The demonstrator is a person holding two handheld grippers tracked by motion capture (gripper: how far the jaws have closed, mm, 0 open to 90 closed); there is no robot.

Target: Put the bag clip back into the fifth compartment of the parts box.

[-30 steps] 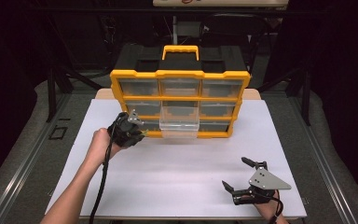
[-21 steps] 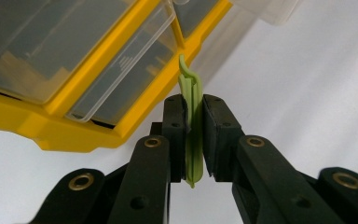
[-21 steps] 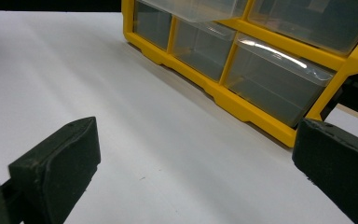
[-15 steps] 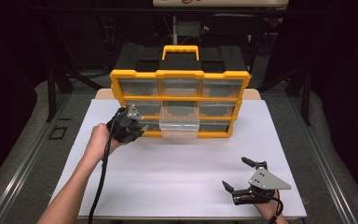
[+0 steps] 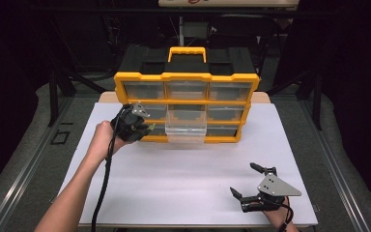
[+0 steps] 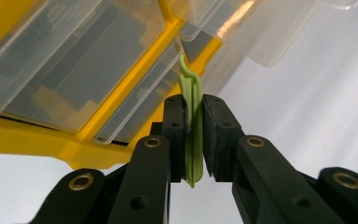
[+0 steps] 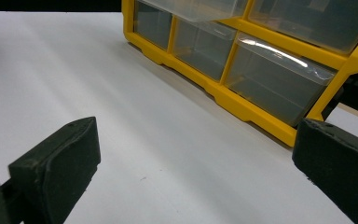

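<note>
Pinching a thin green clip upright between our left gripper's jaws, we should lift it over the pulled-out middle drawer of the yellow organizer and let go only once above it. Our right gripper rests spread and empty on the white table. From above the clip is a mere speck; the left gripper view shows its slim profile against the clear drawers.

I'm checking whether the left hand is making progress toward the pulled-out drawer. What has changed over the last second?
The left gripper, shut on the green clip, has risen a little in front of the organizer, from its lower-left corner toward the open drawer. The grip has not changed. The right gripper stays open on the table, and the drawer remains pulled out.
</note>
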